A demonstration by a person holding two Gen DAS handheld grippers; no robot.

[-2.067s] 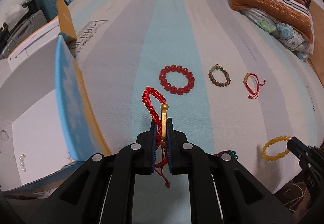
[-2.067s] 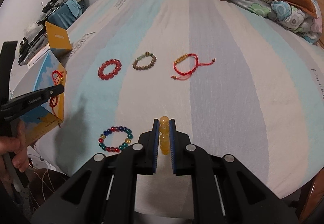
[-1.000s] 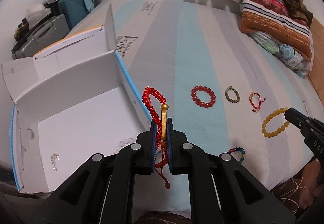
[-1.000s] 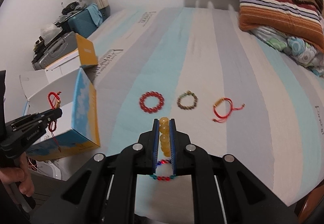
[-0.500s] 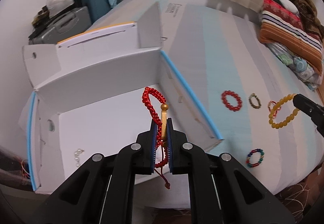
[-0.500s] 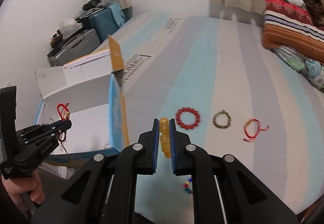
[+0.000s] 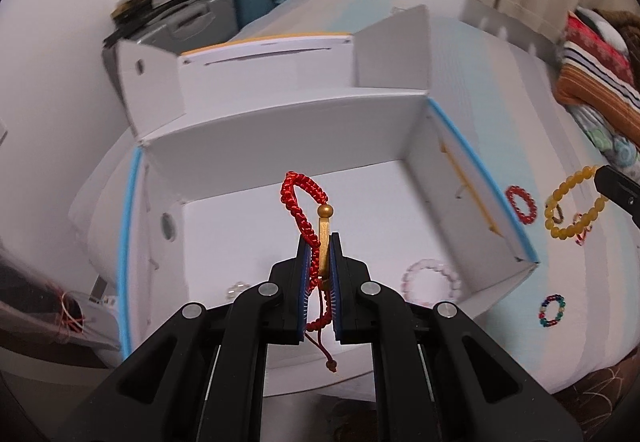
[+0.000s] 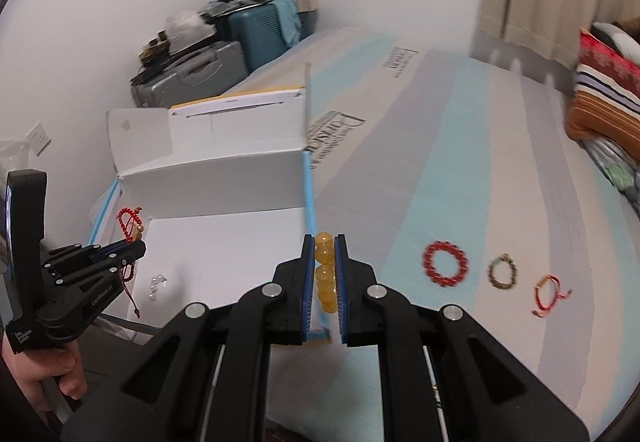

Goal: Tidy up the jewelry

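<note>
My left gripper [image 7: 320, 242] is shut on a red braided cord bracelet [image 7: 298, 202] with a gold bar, held above the open white box [image 7: 280, 138]. The same bracelet [image 8: 128, 222] shows at the left in the right wrist view. My right gripper [image 8: 324, 242] is shut on a yellow bead bracelet [image 8: 325, 274], held over the box's right wall [image 8: 310, 198]. That bracelet [image 7: 574, 204] hangs at the right in the left wrist view. A pale pink bead bracelet [image 7: 432, 278] and small pearl pieces [image 7: 236, 288] lie on the box floor.
On the striped bed sheet [image 8: 460, 162] lie a red bead bracelet [image 8: 445, 263], a brown bead bracelet [image 8: 502, 271] and a red cord bracelet [image 8: 550, 294]. A multicolour bead bracelet [image 7: 552, 310] lies near the bed edge. Suitcases [image 8: 192, 70] stand behind the box; pillows [image 8: 604, 102] lie at the right.
Both grippers have swung left from the bed toward the box, each keeping its bracelet. The left one is now over the box floor and the right one over the box's right wall.
</note>
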